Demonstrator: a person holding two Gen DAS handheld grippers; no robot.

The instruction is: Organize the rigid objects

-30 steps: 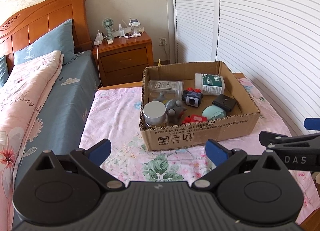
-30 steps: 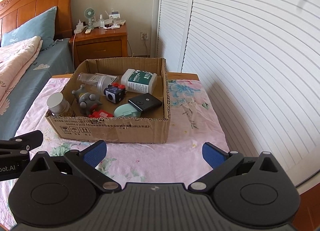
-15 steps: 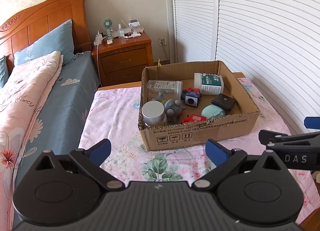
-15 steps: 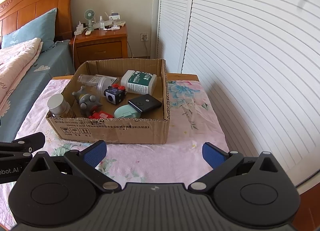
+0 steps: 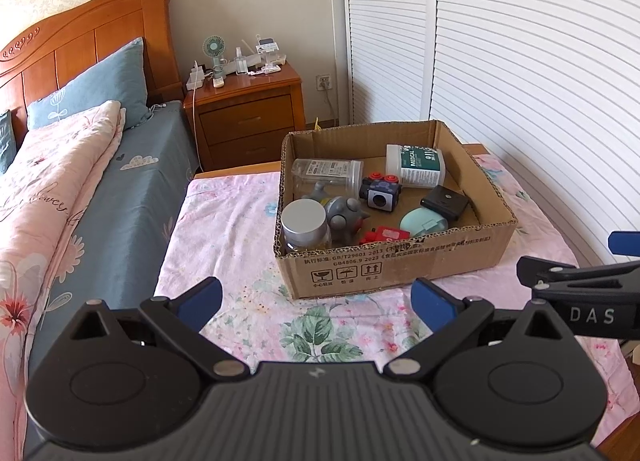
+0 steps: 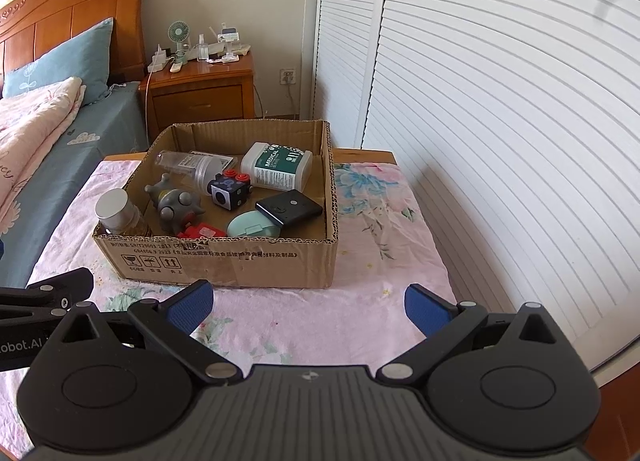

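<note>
A cardboard box [image 5: 400, 265] [image 6: 224, 261] sits on a pink floral cloth. Inside lie a white medical bottle [image 5: 416, 166] [image 6: 278, 166], a clear jar [image 5: 326, 177], a silver-lidded jar [image 5: 305, 223] [image 6: 116, 210], a grey toy [image 5: 344, 213] [image 6: 176, 203], a dark cube with red buttons [image 5: 380, 195] [image 6: 231, 191], a black flat case [image 5: 445, 202] [image 6: 289, 207], a mint case [image 5: 422, 222] [image 6: 252, 225] and a red piece [image 5: 384, 234]. My left gripper [image 5: 316, 303] and right gripper [image 6: 308, 307] hover open in front of the box, holding nothing.
A bed [image 5: 60, 189] with pink quilt and blue pillow lies to the left. A wooden nightstand [image 5: 248, 113] with a small fan stands behind the box. White louvred doors [image 5: 520, 61] run along the right. The table edge is near right.
Both grippers have drifted slightly; the box sits a little further left in the left wrist view. Nothing has been grasped or moved.
</note>
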